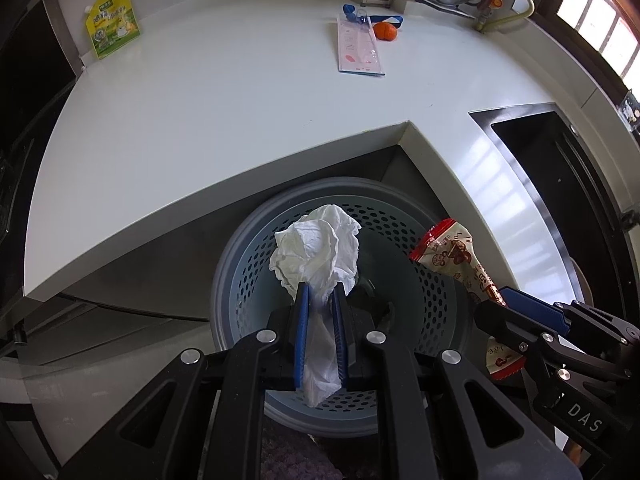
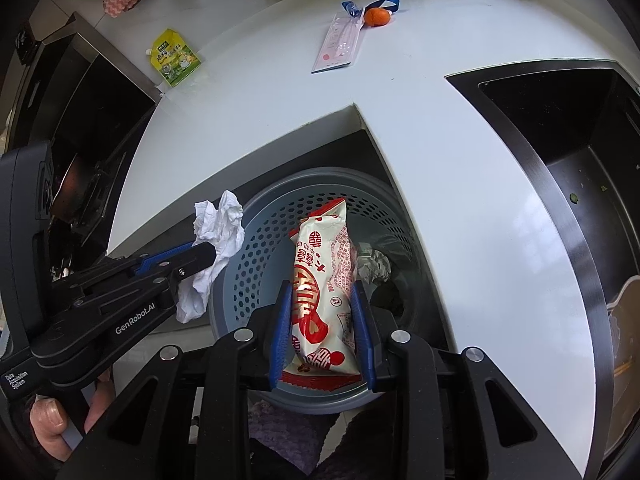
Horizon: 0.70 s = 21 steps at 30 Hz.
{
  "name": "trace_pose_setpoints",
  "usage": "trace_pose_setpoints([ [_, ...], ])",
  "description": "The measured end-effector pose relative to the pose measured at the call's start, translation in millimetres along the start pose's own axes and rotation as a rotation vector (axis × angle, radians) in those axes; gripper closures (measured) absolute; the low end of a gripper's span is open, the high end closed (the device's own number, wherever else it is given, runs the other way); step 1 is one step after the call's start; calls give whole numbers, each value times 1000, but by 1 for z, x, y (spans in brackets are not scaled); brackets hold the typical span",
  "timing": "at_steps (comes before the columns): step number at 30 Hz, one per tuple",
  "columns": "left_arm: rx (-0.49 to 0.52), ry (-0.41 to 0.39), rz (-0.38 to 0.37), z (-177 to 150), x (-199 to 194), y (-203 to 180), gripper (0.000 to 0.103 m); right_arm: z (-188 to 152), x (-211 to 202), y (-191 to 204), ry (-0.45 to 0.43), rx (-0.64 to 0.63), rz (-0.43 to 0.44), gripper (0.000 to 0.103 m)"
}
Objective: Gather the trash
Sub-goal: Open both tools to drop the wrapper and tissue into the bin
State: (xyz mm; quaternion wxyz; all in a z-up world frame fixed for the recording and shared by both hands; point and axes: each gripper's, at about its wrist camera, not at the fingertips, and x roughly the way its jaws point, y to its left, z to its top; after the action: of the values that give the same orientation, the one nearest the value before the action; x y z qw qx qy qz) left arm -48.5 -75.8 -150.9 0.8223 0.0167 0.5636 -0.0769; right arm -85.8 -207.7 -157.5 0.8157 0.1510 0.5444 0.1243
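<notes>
Left wrist view: crumpled white tissue [image 1: 316, 248] was pinched tight by the left gripper [image 1: 320, 300] over the grey perforated plastic bin [image 1: 420, 280]. Red-and-white snack wrapper [image 2: 324, 280] was clamped by the right gripper [image 2: 322, 312], likewise above it. Release best done centred, jaws opened fully.

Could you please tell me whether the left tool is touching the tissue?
Touching. The left wrist view shows the left tool with both blue pads pressed against the white tissue, which is pinched between them above the bin.

White countertop [image 1: 200, 120], orange fruit [image 1: 385, 31], blue lanyard [image 1: 390, 19], black sink [image 2: 560, 128]
</notes>
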Motion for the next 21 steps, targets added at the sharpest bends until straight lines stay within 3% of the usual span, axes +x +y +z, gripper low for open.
trace_pose_setpoints([
  [4, -10, 3, -3, 0, -1, 2, 89, 2, 0, 4, 4, -7, 9, 75],
  [8, -18, -10, -2, 0, -5, 6, 71, 5, 1, 5, -3, -4, 13, 74],
  [12, -28, -20, 9, -2, -9, 10, 48, 5, -4, 3, -25, 6, 0, 60],
  [21, -56, -23, 33, -3, -13, 20, 38, -2, -7, -8, -25, 36, -1, 55],
])
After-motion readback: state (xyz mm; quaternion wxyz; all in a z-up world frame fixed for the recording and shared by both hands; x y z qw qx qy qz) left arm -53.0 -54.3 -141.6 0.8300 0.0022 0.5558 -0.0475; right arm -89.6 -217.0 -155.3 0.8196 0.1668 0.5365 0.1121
